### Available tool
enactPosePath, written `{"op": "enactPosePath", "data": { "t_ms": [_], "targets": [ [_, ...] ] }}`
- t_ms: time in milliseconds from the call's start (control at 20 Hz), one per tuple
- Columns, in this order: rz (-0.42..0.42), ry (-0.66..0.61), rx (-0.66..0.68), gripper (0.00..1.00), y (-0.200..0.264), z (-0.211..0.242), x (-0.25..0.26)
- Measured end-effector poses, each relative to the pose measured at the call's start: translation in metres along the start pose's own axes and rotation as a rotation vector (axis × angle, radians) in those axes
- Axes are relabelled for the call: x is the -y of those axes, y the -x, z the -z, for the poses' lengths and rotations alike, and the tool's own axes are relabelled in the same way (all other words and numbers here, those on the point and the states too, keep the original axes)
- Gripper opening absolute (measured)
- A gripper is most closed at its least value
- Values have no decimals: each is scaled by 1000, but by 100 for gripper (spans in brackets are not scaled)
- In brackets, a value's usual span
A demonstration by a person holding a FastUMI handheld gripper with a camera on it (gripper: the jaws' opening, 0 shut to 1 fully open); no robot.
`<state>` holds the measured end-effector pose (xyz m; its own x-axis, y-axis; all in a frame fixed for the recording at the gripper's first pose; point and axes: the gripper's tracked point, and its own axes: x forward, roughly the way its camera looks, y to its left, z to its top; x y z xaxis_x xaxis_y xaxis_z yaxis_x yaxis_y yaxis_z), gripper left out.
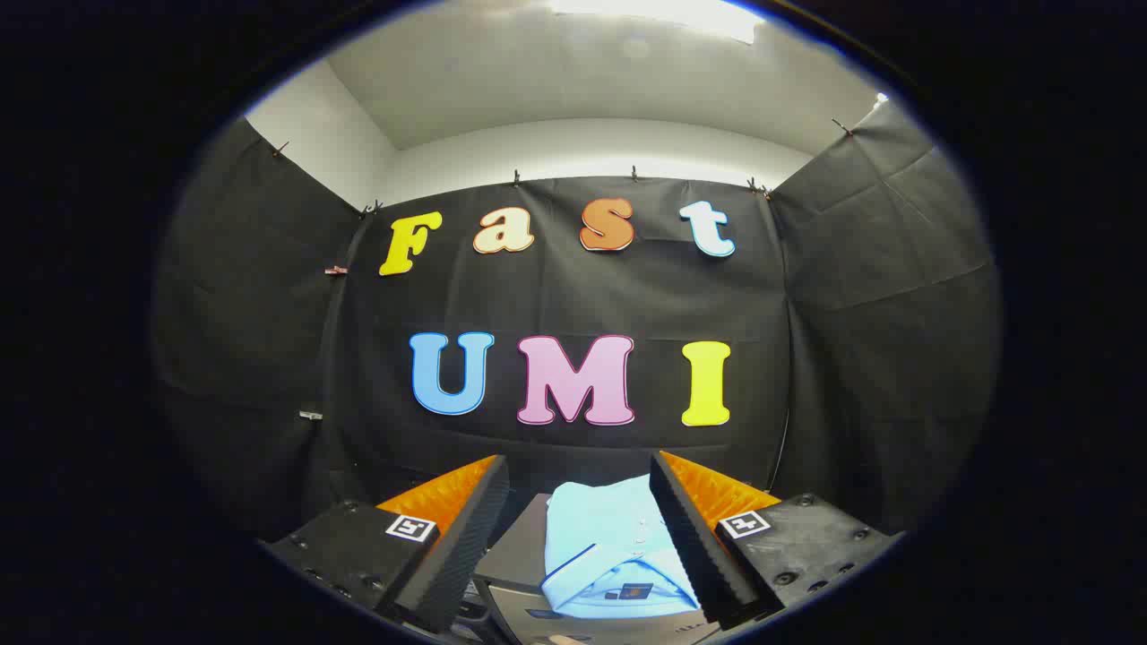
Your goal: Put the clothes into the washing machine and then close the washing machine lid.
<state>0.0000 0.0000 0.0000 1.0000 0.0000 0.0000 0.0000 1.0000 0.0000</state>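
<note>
A folded light-blue polo shirt (602,546) with a dark-trimmed collar lies flat just ahead of and below my fingers, seen through the gap between them. My gripper (581,473) is open, with both fingers spread wide and nothing between them. It hovers above the shirt without touching it. The shirt rests on a grey flat surface (518,557), which may be the washing machine's top; I cannot tell for sure. Its near edge shows at the bottom between the fingers.
The black cloth booth wall (573,305) stands beyond the shirt and wraps around on both sides. White wall and ceiling with a bright lamp (663,13) show above it.
</note>
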Motion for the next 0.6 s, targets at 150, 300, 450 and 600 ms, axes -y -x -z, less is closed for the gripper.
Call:
{"op": "enactPosePath", "data": {
  "t_ms": [150,300,450,600],
  "targets": [
    [5,-13,-10,99,-1,2,-2],
    [4,-5,-24,99,-4,5,-1],
    [4,-6,-20,99,-14,4,-3],
    [14,-3,-20,99,-17,4,-3]
  ]
}}
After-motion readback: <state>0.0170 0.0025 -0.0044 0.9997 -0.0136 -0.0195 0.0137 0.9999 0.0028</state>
